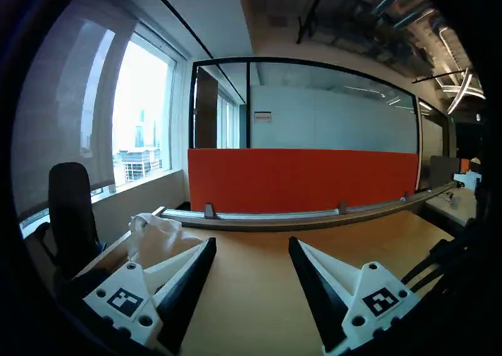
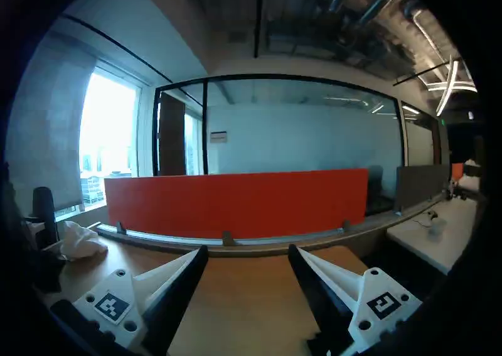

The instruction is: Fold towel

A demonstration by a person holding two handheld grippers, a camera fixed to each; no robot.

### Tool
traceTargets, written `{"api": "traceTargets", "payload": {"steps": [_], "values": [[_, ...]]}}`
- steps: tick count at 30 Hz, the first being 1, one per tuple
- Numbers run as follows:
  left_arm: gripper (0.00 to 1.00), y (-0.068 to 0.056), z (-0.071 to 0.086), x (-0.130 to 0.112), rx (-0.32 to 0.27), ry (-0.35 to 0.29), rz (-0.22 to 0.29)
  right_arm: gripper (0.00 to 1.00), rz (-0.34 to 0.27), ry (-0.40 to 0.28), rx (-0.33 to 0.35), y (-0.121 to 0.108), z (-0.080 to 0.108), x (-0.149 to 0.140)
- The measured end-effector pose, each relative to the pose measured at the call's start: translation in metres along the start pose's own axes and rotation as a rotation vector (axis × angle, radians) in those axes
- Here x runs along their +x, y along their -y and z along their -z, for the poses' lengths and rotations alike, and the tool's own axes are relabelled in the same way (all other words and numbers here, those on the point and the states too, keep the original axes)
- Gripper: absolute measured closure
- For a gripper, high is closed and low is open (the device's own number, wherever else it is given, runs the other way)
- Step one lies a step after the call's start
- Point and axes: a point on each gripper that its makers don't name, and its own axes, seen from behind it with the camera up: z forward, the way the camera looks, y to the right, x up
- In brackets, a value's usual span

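I hold my left tool (image 1: 251, 242) over a wooden desk (image 1: 257, 306), its fingers spread wide with nothing between them. My right tool (image 2: 248, 249) is likewise spread and empty. The white towel (image 1: 157, 233) lies crumpled near the desk's left edge, close to a black chair (image 1: 69, 211). An orange divider (image 1: 301, 180) runs along the desk's far side.

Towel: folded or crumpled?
Crumpled. The towel lies in a lumpy white heap on the desk, with no flat layers or straight edges visible.
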Motion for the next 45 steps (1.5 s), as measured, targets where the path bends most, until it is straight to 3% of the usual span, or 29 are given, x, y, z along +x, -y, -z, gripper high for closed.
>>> {"api": "traceTargets", "payload": {"steps": [8,24,33,45], "values": [[0.15,0.002,-0.006,0.005,0.003,-0.026,0.015,0.01,-0.004,-0.001,0.012,0.017,-0.004,-0.001],[0.15,-0.003,-0.01,-0.001,-0.022,-0.037,0.027,0.0,-0.008,0.001,0.011,0.03,-0.003,0.0],[0.15,-0.003,-0.01,-0.02,-0.025,-0.048,0.023,0.01,0.004,-0.016,0.008,0.036,0.002,-0.005],[0.15,0.0,-0.014,-0.059,-0.014,-0.064,-0.026,0.01,0.024,0.001,0.009,0.051,0.012,-0.021]]}}
